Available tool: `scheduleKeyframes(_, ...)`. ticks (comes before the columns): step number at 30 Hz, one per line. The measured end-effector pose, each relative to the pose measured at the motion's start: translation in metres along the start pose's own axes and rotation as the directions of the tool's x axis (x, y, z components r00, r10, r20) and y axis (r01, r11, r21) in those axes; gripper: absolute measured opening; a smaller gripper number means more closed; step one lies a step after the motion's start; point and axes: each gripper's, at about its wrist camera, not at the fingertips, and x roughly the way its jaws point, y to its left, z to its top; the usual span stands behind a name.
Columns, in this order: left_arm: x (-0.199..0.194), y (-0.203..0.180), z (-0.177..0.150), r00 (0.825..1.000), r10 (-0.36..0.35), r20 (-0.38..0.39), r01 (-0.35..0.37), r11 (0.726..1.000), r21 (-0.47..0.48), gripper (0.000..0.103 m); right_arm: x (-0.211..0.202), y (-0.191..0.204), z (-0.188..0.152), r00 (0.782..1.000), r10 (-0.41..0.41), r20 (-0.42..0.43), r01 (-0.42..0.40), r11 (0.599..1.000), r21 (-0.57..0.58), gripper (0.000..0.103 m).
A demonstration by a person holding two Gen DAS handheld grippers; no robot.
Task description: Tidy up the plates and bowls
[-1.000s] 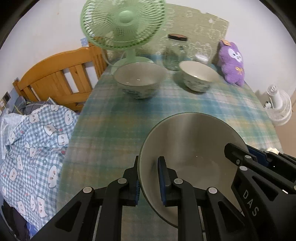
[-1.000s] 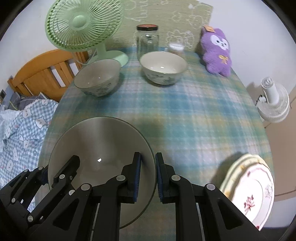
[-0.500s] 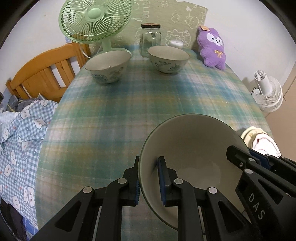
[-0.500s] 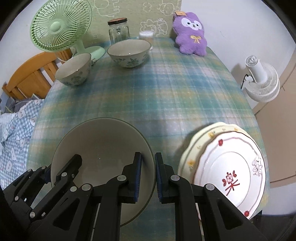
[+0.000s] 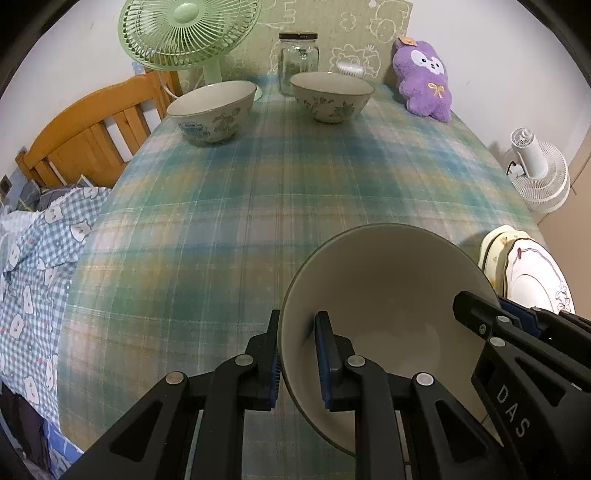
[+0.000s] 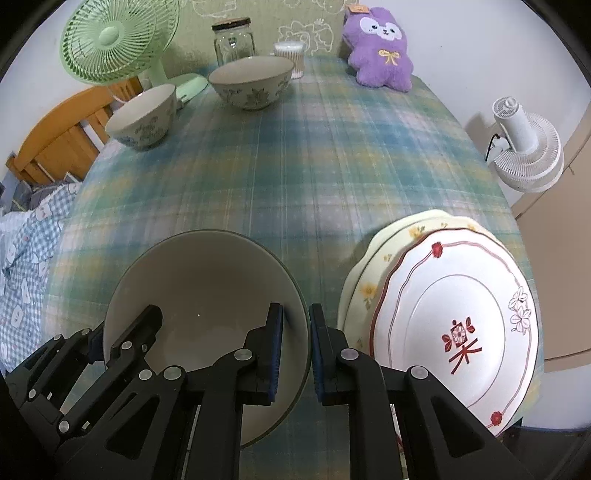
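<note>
Large bowl (image 5: pixel 388 295): glazed ceramic, cream inside, smooth, soft sheen.
Two far bowls, left (image 5: pixel 212 110) & right (image 5: pixel 331 95): same glazed ceramic w/ painted floral outsides.
Plates (image 6: pixel 454 325), near right, stacked: glossy white/cream ceramic, printed red & yellow motifs.
Tablecloth (image 5: pixel 258 192): woven plaid cloth, matt.
Left gripper (image 5: pixel 297 354) & right gripper (image 6: pixel 295 350): matt black plastic, blue ribbed pads, bare metal rivets.
Jar (image 5: pixel 298 61), far: clear glass, dark lid.
Fan (image 5: pixel 188 33), far left: glossy green plastic.
Plush toy (image 5: pixel 424 81), far right: fuzzy purple fabric.
Headboard (image 5: pixel 96 129), left: varnished wood.
Bedding (image 5: pixel 37 258), left: checked cotton-like cloth.
</note>
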Motion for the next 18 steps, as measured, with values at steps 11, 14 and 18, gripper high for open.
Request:
scheduleKeyframes(11,-0.004,-0.002,0.0,1.0,0.011,0.01,-0.011,1.0,0.007,0.025,0.001,-0.003,0.0,0.999,0.038,-0.013,-0.038,0.999,0.002,0.018)
scheduleKeyframes(14,-0.009,-0.001,0.003,1.0,0.019,0.024,-0.02,1.0,0.023,0.033,-0.002,-0.003,0.004,0.999,0.031,-0.013,-0.031,0.999,-0.008,0.018)
scheduleKeyframes(18,-0.023,0.003,0.009,0.999,0.021,0.049,-0.022,1.0,0.02,0.045,-0.009,-0.004,0.009,0.999,0.045,-0.012,-0.045,0.999,-0.021,0.025)
